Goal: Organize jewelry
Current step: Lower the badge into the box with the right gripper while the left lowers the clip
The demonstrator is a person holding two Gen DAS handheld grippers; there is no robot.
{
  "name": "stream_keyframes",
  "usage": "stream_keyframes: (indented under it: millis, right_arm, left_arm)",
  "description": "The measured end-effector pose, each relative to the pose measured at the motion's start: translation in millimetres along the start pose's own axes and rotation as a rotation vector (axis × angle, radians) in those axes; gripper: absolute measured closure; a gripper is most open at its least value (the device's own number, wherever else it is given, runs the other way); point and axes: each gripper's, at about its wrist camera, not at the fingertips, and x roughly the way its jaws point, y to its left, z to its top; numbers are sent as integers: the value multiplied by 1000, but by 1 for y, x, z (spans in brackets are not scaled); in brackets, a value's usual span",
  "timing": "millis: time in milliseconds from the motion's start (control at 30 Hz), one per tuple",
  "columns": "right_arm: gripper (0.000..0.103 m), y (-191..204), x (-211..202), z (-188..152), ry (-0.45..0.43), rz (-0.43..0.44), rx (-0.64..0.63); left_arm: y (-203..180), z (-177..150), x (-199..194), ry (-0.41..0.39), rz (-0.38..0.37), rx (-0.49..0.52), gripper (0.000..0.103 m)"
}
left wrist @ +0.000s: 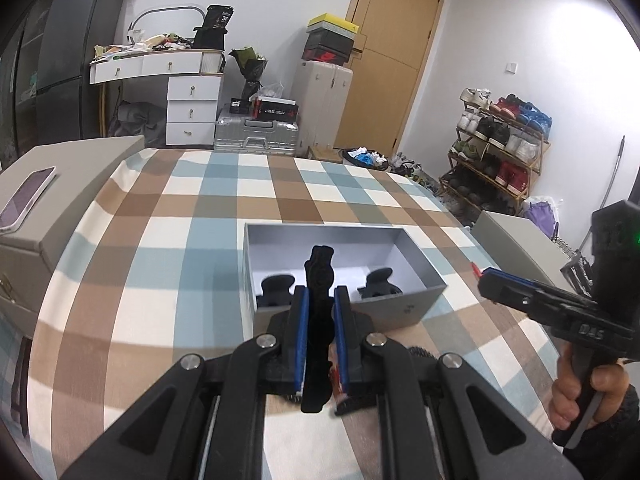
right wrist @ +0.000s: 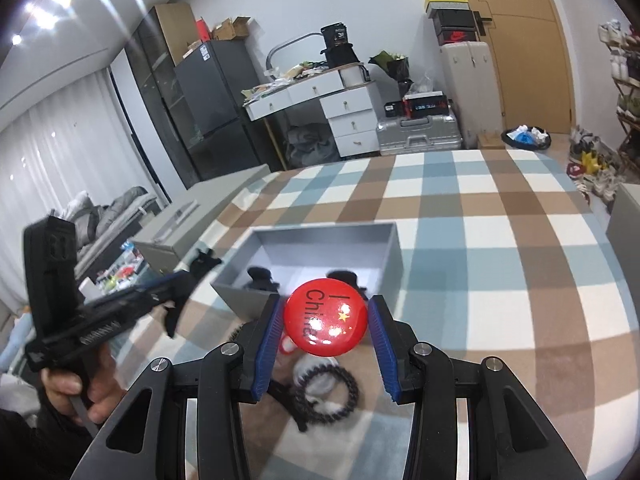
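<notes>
A grey open box [left wrist: 420,268] sits on the checked tablecloth and holds two black hair clips [left wrist: 276,285] [left wrist: 378,282]. My left gripper [left wrist: 321,300] is shut on a long black hair clip [left wrist: 319,280], held just in front of the box's near wall. My right gripper [right wrist: 325,314] is shut on a round red badge [right wrist: 325,322] above the table, near the box [right wrist: 384,248]. Under it lie a black bead bracelet [right wrist: 326,394] and other small pieces. The left gripper [right wrist: 176,280] shows at the left of the right wrist view.
A grey case [left wrist: 76,184] with a phone [left wrist: 28,196] on it stands at the table's left. Another grey block [left wrist: 516,236] stands at the right edge. Behind the table are drawers, suitcases, a door and a shoe rack [left wrist: 496,152].
</notes>
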Motion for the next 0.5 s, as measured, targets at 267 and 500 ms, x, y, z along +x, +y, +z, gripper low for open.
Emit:
stream_keyframes:
  millis: [267,500]
  right_arm:
    - [61,0,21,19,7,25,29]
    - [61,-13,47,26,42,24,116]
  left_arm:
    - [-6,15,15,-6,16,30,96]
    - [-13,17,32,17,45,71,96]
